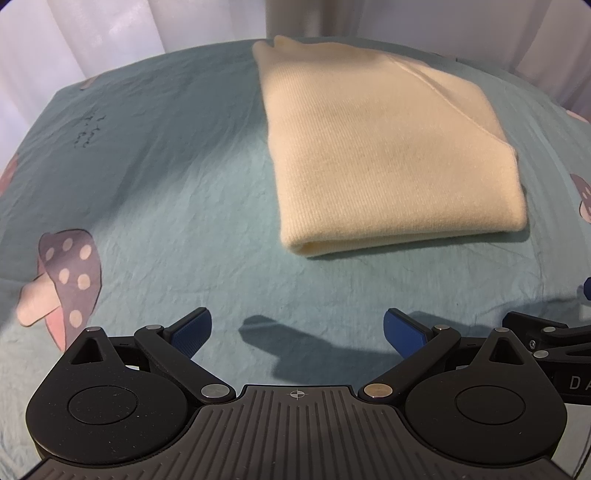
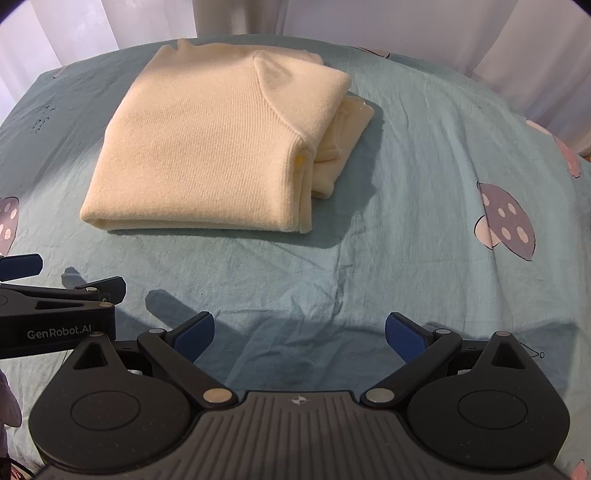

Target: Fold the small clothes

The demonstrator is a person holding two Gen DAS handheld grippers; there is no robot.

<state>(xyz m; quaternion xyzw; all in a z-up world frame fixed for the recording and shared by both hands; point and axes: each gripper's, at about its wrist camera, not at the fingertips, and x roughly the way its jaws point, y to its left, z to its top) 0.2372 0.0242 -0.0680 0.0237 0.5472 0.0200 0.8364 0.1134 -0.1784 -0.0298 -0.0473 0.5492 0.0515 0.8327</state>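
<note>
With the cream knit sweater (image 2: pixel 207 147) folded on the mushroom-print bedsheet (image 2: pixel 406 221) and both the left hand-held gripper (image 1: pixel 297 332) and right hand-held gripper (image 2: pixel 299 334) wide open and empty, a careless nudge could spill the looser layers at its right edge.

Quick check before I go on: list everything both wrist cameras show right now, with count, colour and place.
Folded garment: one, cream knit, lying flat on the sheet ahead of both grippers, touched by neither.
Sheet: one, teal with mushroom prints, wrinkled, covering the whole surface.
Curtain: pale white, hanging behind the far edge.
Left gripper: one, black with blue pads, open, holding nothing.
Right gripper: one, black with blue pads, open, holding nothing, beside the left one.
</note>
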